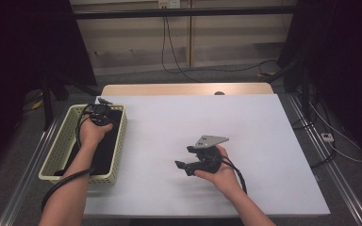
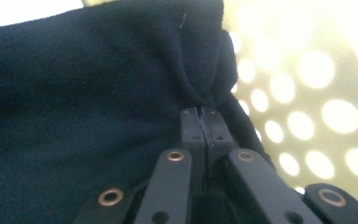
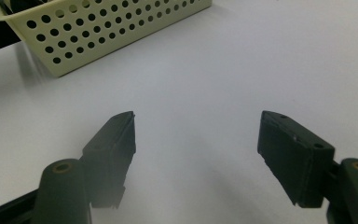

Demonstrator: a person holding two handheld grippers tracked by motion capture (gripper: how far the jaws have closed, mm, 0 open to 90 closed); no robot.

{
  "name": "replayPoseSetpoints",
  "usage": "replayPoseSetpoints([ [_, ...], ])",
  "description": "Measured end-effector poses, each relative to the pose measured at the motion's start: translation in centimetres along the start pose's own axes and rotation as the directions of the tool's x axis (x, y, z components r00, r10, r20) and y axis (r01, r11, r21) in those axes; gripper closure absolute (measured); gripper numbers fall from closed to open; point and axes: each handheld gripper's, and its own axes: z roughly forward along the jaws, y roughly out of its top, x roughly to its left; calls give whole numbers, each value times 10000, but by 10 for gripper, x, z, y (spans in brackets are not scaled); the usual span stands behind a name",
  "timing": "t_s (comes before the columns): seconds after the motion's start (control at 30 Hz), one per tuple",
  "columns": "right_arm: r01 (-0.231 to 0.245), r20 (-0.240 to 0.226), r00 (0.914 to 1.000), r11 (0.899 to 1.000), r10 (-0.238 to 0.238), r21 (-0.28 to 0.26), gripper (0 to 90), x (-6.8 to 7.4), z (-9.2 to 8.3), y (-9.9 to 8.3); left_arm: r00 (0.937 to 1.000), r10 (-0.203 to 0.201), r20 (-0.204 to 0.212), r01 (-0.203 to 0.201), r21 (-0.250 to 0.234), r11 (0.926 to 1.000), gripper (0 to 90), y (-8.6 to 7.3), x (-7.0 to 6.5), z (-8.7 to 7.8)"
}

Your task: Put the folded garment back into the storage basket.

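No legible text, label, brand mark, number or sign appeared on any surface in these views.

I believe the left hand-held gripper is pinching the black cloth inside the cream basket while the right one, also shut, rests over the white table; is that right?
Not quite: the right hand-held gripper is open, its jaws wide apart over the white table, as the right gripper view shows. The left hand-held gripper does pinch the black cloth in the cream basket.
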Motion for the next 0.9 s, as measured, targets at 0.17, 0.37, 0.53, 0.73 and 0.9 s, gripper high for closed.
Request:
replayPoseSetpoints([
  [0.17,-84,45,10000,10000,84,-38,285,-2,-2,0,10000,33,26,-33,199,9998,898,2,-1,-6],
  [0.37,-72,21,10000,9999,72,-80,283,-2,-2,1,9989,467,44,-468,331,9984,898,2,-6,-8],
  [0.53,-46,51,10000,10000,46,-82,282,-2,-4,1,9992,327,251,-332,207,9992,894,1,-4,-8],
  [0.73,-148,-3,9999,9997,148,-187,281,-5,-7,0,9998,160,129,-160,27,9999,756,2,0,-15],
  [0.9,-157,101,9998,9996,160,-222,280,-6,-12,0,9996,274,29,-274,-88,9996,743,6,3,-29],
])
